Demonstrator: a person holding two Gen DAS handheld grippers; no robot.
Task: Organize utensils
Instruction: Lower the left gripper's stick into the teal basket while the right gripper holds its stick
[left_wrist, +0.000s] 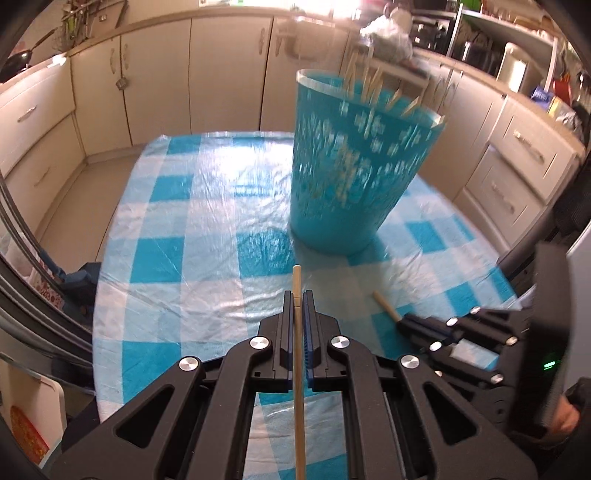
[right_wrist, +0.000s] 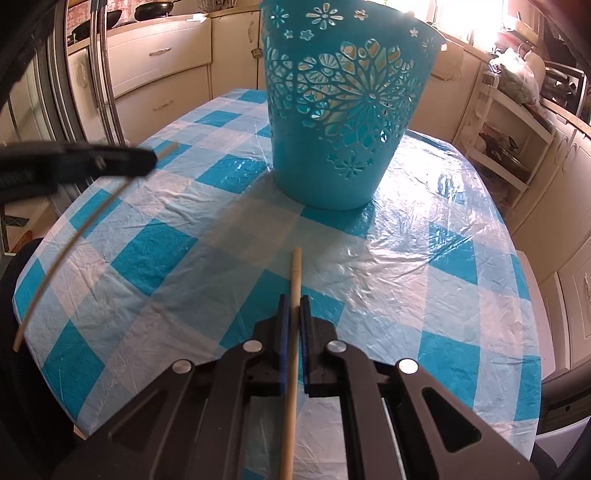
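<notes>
Wooden chopsticks: the left hand-held gripper (left_wrist: 298, 295) clamps one chopstick (left_wrist: 297, 332), the right hand-held gripper (right_wrist: 294, 300) another chopstick (right_wrist: 293, 314), near the turquoise basket (right_wrist: 343, 122) on the bench (right_wrist: 424, 258).

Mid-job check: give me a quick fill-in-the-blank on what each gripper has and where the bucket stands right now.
1. The left gripper is shut on a wooden ____.
2. The right gripper likewise grips one chopstick, so ____ grippers are loaded.
3. The blue bucket stands ____ on the checked tablecloth.
4. More chopsticks poke out of the bucket's ____.

Missing words: chopstick; both; upright; top
</notes>
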